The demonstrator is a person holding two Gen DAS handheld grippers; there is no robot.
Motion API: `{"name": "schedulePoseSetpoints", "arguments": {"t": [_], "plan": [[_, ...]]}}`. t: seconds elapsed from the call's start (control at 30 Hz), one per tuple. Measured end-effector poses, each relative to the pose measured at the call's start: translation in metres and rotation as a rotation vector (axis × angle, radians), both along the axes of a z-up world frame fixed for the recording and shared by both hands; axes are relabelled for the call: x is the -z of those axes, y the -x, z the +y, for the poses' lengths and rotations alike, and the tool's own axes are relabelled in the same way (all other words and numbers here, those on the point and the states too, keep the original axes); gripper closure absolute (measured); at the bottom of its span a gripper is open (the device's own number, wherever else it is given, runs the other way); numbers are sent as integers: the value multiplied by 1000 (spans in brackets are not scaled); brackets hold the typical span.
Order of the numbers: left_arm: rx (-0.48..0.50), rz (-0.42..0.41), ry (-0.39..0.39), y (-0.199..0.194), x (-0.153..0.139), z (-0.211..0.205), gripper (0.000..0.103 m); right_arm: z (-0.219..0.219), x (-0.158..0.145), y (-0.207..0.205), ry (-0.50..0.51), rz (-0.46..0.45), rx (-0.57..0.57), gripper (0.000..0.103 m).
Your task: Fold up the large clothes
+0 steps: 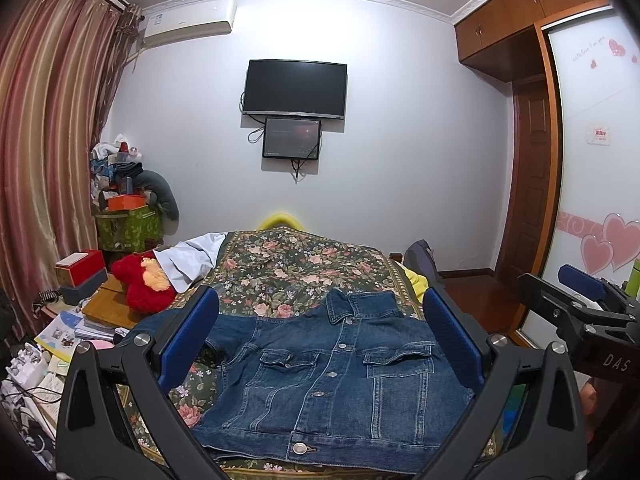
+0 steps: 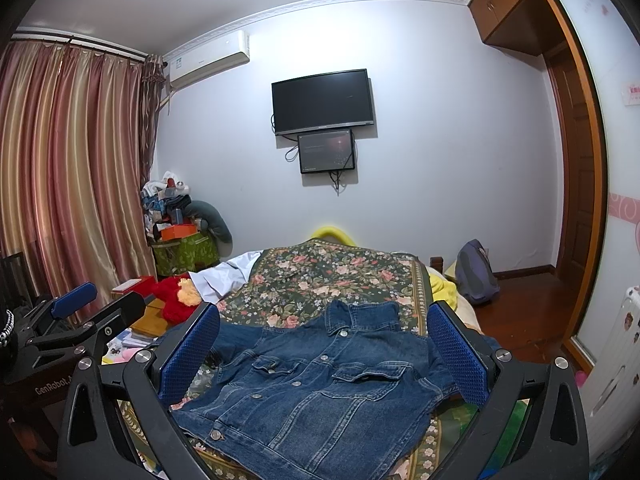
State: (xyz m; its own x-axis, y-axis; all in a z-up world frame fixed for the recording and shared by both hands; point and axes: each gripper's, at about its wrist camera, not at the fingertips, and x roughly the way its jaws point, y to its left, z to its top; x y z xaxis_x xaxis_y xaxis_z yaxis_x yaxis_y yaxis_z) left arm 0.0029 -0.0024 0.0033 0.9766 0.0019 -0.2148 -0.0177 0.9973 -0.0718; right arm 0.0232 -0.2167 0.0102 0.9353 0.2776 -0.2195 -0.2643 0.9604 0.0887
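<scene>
Left gripper [image 1: 320,336]: jaws spread wide, holding nothing; raised above the denim jacket [image 1: 332,380], which shows between its blue pads [image 1: 188,340].
Right gripper [image 2: 322,344]: likewise wide apart and empty; over the jacket's right half, beside the left gripper.
Denim jacket: front up and buttoned, spread flat on the floral bedspread [image 1: 288,264] at the near end of the bed, collar pointing to the far wall. No fold started, by the look of it.
Sleeves: one runs out to the jacket's left; the other is hidden behind a gripper finger.
Beyond the jacket: white cloth [image 1: 192,260] and red plush toy [image 1: 140,284] at the far left of it, well apart.
Risk, grip: denim is thick and stiff; a shallow pinch at the hem may slip, or catch only the top layer.
Risk, fold: uneven lifting by the two grippers would skew the crease; the hidden sleeve may bunch underneath.
</scene>
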Motion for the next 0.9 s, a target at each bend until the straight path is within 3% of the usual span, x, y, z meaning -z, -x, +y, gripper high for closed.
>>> {"name": "schedulePoseSetpoints", "arguments": {"t": [0.57,0.9], "plan": [[5,11,16,-6,4,6,0,2,5,-4,2,8,-1,0],[-55,73,38,-43,19,34,0,11,12,-38,12,72,2,0]]}}
